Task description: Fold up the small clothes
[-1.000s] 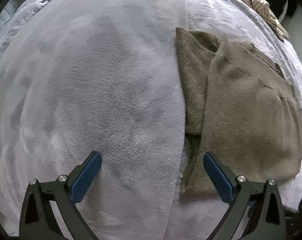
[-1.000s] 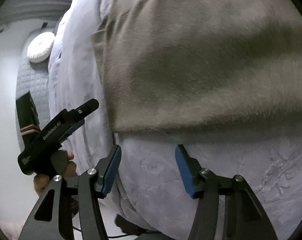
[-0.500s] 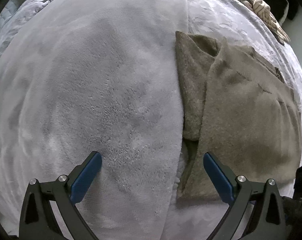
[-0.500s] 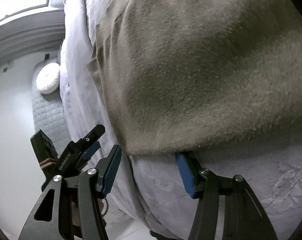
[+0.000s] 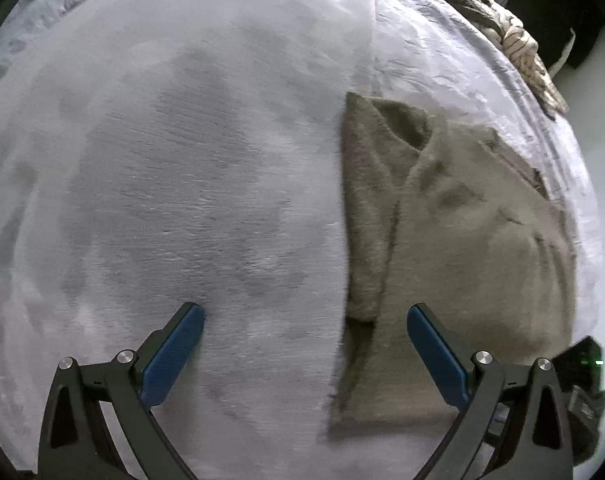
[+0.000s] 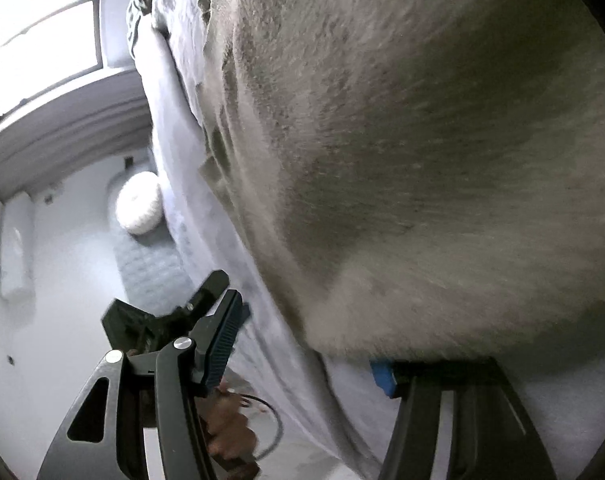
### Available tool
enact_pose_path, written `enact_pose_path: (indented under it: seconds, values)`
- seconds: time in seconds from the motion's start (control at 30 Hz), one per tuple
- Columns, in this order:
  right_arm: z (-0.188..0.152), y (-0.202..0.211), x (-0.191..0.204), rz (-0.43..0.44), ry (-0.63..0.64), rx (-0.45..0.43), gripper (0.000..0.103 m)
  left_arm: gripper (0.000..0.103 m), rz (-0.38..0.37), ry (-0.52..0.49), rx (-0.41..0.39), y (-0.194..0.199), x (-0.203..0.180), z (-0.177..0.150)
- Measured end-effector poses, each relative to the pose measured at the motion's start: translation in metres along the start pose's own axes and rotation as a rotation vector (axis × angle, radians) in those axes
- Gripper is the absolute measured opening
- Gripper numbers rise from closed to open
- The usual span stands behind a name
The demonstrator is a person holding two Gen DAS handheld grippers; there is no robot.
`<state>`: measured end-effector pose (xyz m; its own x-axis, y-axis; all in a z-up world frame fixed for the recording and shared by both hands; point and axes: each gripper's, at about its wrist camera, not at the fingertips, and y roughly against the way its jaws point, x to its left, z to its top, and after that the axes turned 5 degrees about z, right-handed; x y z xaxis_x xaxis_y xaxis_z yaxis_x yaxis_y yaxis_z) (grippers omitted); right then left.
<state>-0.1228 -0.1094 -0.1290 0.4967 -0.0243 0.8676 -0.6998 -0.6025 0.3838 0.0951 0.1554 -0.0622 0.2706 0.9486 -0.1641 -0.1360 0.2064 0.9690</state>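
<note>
Taupe fleece garment [image 5: 458,248] is seen lying flat on the bed [image 5: 454,60], in the right half of the left wrist frame. Its long axis runs from the upper centre of the frame down to the lower right, roughly top to bottom. A narrower folded strip is laid along its left side, just beside the edge of a pale grey plush blanket [image 5: 182,160] that fills the left and centre of that frame. The garment's lower hem is found near the bottom of the frame, between the blanket edge and the right blue pad.

Left gripper [image 5: 305,320] is held above the bed with jaws wide apart; nothing is between them, and no cloth is touched. One pad is over the blanket, the other over the garment.

In the right wrist frame the garment [image 6: 402,140] fills the upper right, very close and blurred. Its near edge is draped over the right-hand pad of the right gripper [image 6: 308,340], which is mostly hidden under it. The jaws are apart and opening; the cloth edge is at the gap, but pressing by both pads is not seen. The left gripper [image 6: 170,320] and a hand [image 6: 226,428] are seen at lower left, past the bed's side. A white round cushion [image 6: 139,203] is seen at left centre.
</note>
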Motion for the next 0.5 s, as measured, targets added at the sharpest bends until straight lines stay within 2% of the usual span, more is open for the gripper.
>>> enact_pose_path:
  seconds: [0.13, 0.2, 0.23, 0.27, 0.33, 0.5]
  values:
    - [0.0, -0.009, -0.006, 0.042, -0.051, -0.009, 0.062, 0.102, -0.033, -0.001, 0.02, -0.004, -0.005, 0.002]
    - [0.002, -0.007, -0.011, 0.076, -0.089, -0.014, 0.041, 0.102, -0.085, 0.006, 0.041, -0.007, -0.008, 0.005]
    - [0.002, -0.006, -0.014, 0.089, -0.103, -0.017, 0.012, 0.102, -0.111, 0.01, 0.049, -0.007, -0.009, 0.005]
    - [0.003, -0.005, -0.015, 0.094, -0.112, -0.019, 0.009, 0.102, -0.142, 0.015, 0.06, -0.008, -0.01, 0.005]
    - [0.003, 0.0, -0.015, 0.135, -0.108, -0.02, 0.009, 0.102, -0.208, 0.023, 0.085, -0.012, -0.014, 0.008]
    - [0.005, 0.014, 0.023, 0.199, 0.033, -0.018, 0.009, 0.102, -0.36, 0.017, 0.15, -0.024, -0.03, 0.015]
